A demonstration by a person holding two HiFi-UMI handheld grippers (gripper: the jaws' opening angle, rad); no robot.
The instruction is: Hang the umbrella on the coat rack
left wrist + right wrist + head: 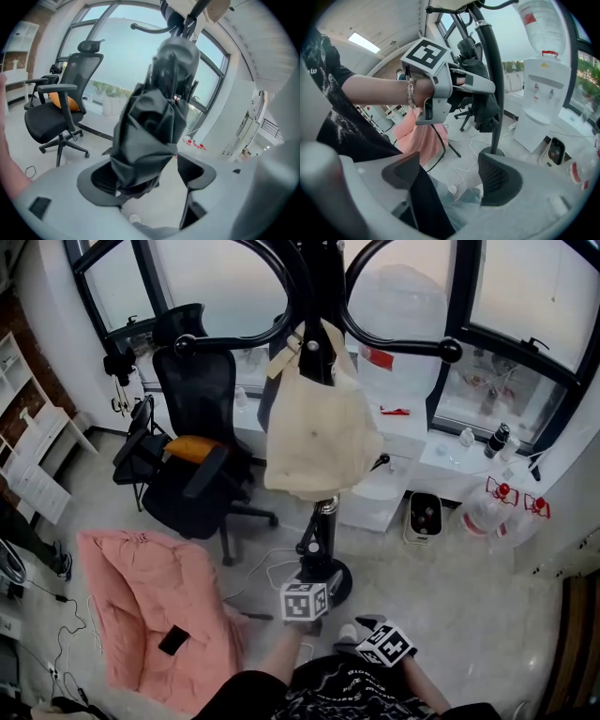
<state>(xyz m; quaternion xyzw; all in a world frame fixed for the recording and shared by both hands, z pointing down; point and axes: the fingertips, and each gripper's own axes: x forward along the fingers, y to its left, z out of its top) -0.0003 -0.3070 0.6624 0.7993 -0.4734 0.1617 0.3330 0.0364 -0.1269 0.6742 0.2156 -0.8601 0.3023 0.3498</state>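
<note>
— How is the left gripper (149,174) found?

— Its jaws are seen spread wide. The umbrella (152,122), black and folded, is set between them. Its cloth is laid against the left pad (101,178), while a gap is left between it and the right pad (189,170). No squeeze on it is shown.

— Where is the umbrella placed with respect to the coat rack (497,133)?

— In the right gripper view it is seen upright, just beside the black pole and below the curved arms. Whether it is caught on a hook cannot be told. Higher up, a cream tote bag (319,442) is hung on the rack.

— And the right gripper (452,177)?

— Its jaws are set well apart and nothing is held between them. Only floor and dark clothing are seen past them.

— Can any writing be read?

— Very little. A black-and-white square marker is carried on the cube (305,601) of the left gripper, and another on the right one; these are patterns, not words. White print is spread across the black shirt (352,690), but it is too small to be read. A red label is stuck on the bottle (536,28) atop the white water dispenser (543,93), and its wording cannot be made out.
</note>
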